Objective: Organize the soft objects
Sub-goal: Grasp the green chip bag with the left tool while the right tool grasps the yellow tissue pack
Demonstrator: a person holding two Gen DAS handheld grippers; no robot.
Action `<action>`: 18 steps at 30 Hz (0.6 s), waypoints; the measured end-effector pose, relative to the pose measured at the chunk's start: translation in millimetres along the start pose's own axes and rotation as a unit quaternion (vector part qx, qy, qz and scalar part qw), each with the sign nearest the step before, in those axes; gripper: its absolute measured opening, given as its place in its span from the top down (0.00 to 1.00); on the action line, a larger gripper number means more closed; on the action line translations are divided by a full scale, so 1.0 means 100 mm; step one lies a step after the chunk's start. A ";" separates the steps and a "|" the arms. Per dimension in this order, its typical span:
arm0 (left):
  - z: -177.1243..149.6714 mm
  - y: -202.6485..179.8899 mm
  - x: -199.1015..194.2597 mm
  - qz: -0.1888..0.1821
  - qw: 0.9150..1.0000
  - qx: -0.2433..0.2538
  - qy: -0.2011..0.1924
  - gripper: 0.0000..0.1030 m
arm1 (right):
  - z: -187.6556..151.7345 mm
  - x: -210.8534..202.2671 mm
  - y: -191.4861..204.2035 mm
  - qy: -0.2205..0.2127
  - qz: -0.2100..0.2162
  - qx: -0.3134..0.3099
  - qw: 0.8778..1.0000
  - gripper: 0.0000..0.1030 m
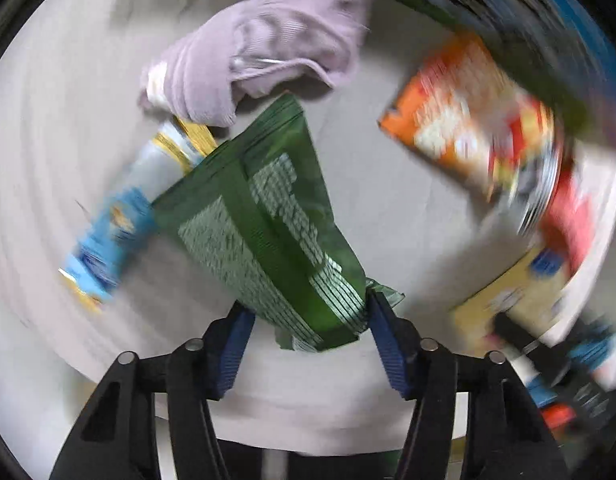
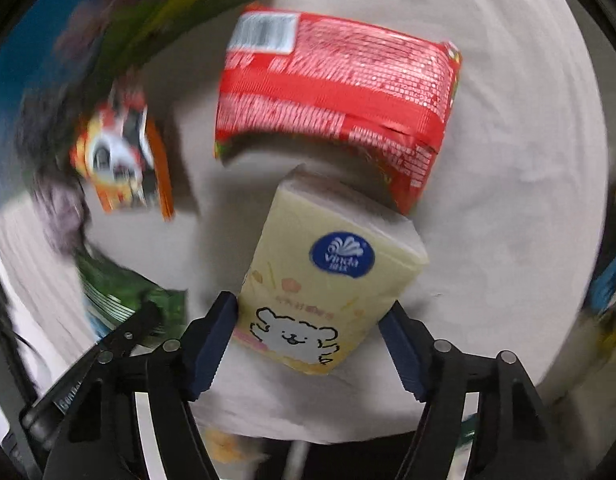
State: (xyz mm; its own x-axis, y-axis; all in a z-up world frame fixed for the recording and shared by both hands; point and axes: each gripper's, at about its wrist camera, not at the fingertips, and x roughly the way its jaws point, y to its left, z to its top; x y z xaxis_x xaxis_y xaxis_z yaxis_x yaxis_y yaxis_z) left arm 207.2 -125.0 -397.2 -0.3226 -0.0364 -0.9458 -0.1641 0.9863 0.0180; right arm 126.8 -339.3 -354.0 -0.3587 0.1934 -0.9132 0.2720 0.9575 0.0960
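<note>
The left gripper (image 1: 310, 320) has its blue pads spread around the near end of the green snack bag (image 1: 268, 232) — the right pad touches the bag's crumpled corner, the left pad stands just off its edge, so a firm pinch cannot be told. Beyond the green bag lies a lilac towel (image 1: 268, 48); a blue-and-yellow packet (image 1: 120, 224) pokes out from under the bag's left side, and an orange packet (image 1: 468, 120) lies well to its right, all on a pale cloth (image 1: 48, 160).

The right gripper (image 2: 308, 332) is spread around a yellow tissue pack (image 2: 328, 276), pads at its sides. A red noodle packet (image 2: 336, 88) lies just beyond the tissue pack.
</note>
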 end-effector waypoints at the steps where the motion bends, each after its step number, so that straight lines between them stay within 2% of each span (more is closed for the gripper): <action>1: -0.09 -0.10 -0.02 0.030 0.999 0.031 -0.013 0.54 | -0.04 -0.01 0.06 -0.002 -0.020 -0.022 1.000 0.29; 2: -0.16 -0.19 -0.04 0.060 0.996 0.059 -0.019 0.54 | -0.07 -0.01 0.10 -0.005 -0.038 -0.037 0.999 0.29; 4: -0.22 -0.24 -0.05 0.069 0.995 0.067 -0.023 0.53 | -0.10 -0.01 0.18 -0.008 -0.048 -0.049 0.998 0.28; 6: -0.22 -0.28 -0.06 0.047 0.997 0.052 -0.025 0.53 | -0.11 0.00 0.25 -0.017 -0.053 -0.046 0.997 0.27; 8: -0.19 -0.17 -0.04 0.016 0.999 0.022 -0.019 0.52 | -0.14 0.08 0.29 -0.025 -0.053 -0.031 0.998 0.27; 10: -0.17 -0.14 -0.04 0.001 1.000 -0.013 -0.016 0.52 | -0.08 0.13 0.27 -0.028 -0.045 -0.015 0.998 0.27; 15: -0.16 -0.08 -0.07 -0.021 0.997 -0.068 -0.018 0.52 | -0.05 0.29 0.28 -0.016 -0.032 0.011 0.999 0.33; 16: -0.08 0.07 -0.14 -0.021 0.997 -0.070 -0.020 0.55 | -0.05 0.32 0.31 -0.016 -0.031 0.011 0.999 0.33; 18: -0.16 0.17 -0.16 -0.017 0.997 -0.066 -0.030 0.60 | -0.10 0.33 0.34 -0.026 -0.040 0.000 0.999 0.34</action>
State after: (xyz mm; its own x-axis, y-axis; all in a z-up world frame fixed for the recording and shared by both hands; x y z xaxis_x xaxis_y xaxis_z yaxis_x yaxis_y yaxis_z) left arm 195.0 -110.3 -377.0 -0.2595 -0.0569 -0.9641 -0.2972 0.9545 0.0236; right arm 115.7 -298.0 -377.1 -0.3320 0.1053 -0.9374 0.2449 0.9693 0.0221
